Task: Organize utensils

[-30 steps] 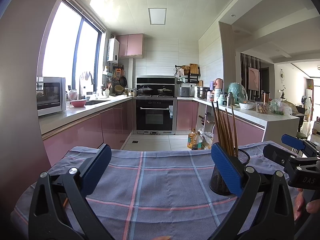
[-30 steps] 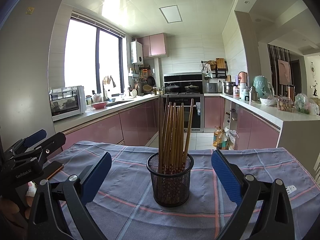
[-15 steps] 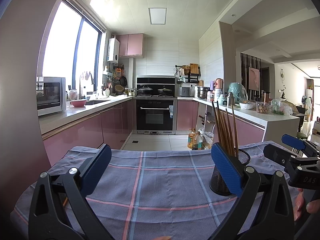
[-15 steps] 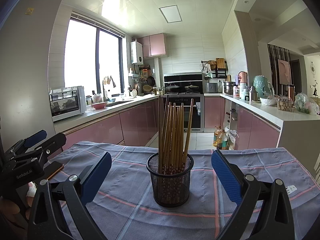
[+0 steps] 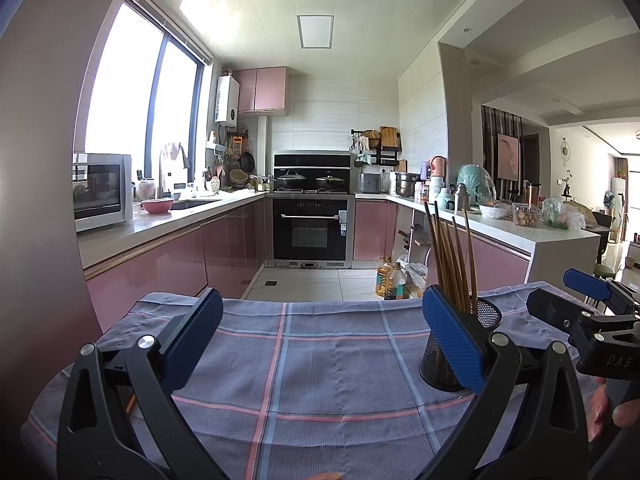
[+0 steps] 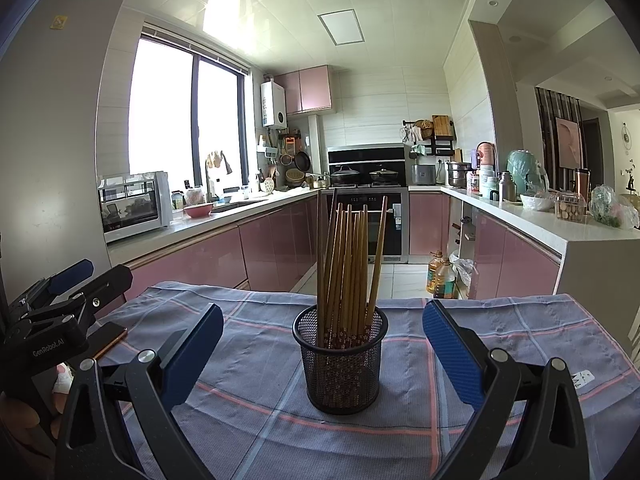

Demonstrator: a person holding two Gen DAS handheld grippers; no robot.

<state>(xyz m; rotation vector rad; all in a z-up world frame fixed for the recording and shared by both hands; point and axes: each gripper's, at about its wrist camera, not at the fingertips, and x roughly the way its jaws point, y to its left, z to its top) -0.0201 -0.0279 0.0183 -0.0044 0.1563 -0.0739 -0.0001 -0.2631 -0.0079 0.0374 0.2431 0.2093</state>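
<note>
Basically nothing is changing since a second ago: we're hovering the left gripper (image 5: 322,340) and right gripper (image 6: 322,344), jaws wide and empty, while brown wooden chopsticks (image 6: 350,264) stand in the black mesh cup (image 6: 340,364) mid-tablecloth (image 6: 256,432); organizing looks finished.

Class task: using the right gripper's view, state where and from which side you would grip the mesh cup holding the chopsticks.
Grip the mesh cup by its round side wall, below the rim, coming in level from the front. The upright chopsticks block a grasp from above, and the open right gripper already faces the cup.
</note>
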